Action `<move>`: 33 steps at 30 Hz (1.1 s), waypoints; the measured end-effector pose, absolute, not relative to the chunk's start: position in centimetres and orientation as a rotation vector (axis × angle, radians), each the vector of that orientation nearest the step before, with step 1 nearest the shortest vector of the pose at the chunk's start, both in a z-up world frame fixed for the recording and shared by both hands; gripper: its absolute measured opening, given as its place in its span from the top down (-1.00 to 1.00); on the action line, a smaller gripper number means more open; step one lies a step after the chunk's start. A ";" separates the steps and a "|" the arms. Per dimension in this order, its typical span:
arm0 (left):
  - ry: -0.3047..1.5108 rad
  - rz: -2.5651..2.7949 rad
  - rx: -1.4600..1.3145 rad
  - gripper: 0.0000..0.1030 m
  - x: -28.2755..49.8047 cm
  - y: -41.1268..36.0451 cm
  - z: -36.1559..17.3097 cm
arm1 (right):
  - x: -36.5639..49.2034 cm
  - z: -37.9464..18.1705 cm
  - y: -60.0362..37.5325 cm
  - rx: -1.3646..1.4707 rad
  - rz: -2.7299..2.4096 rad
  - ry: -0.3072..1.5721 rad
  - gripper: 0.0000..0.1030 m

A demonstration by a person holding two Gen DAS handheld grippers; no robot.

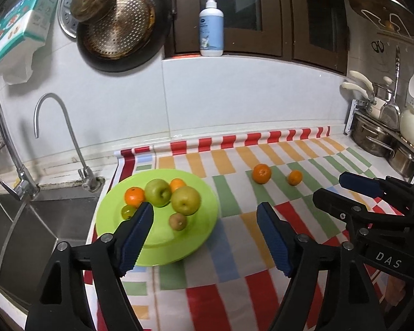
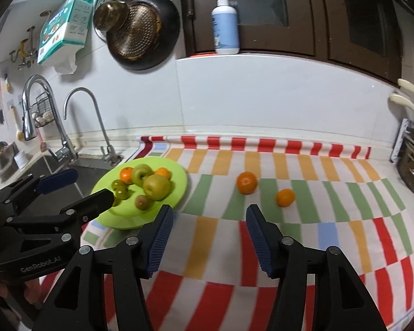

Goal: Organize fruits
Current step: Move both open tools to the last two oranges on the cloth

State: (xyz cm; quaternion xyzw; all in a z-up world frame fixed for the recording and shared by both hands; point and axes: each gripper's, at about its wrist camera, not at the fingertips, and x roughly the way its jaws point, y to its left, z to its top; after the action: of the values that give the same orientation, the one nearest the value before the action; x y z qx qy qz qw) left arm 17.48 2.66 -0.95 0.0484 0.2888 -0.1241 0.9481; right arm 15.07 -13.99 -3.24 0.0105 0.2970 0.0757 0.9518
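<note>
Fruit on plate: a lime-green plate at the worktop's left edge, beside the sink, holds most of the fruit; two green apples, two oranges, a small brown fruit and small green ones, all bunched together
Fruit left out: two mandarins lie apart from the plate on the striped cloth, toward the worktop's back right
Progress: judged mostly done; those two likely remain to be moved
Left claw: fingers apart, empty, over the plate's near edge
Right claw: fingers apart, empty, short of the mandarins
</note>
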 end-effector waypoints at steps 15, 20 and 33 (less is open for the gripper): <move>0.551 -0.258 0.118 -0.67 18.5 -2.6 -0.4 | 15.8 -2.7 -19.3 -0.007 0.119 0.573 -0.17; 0.534 -0.283 0.128 -0.68 19.7 -4.1 -0.5 | 16.9 -2.8 -20.8 -0.008 0.115 0.567 -0.17; 0.559 -0.356 0.188 -0.68 24.7 -7.5 -2.5 | 21.3 -5.0 -23.2 -0.038 0.098 0.605 -0.17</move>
State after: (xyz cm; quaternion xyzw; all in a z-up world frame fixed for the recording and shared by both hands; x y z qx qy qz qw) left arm 24.74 -7.54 -2.45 0.0921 0.2738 -0.1745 0.9413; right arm 21.33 -23.18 -5.00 -0.0186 0.2980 0.0481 0.9532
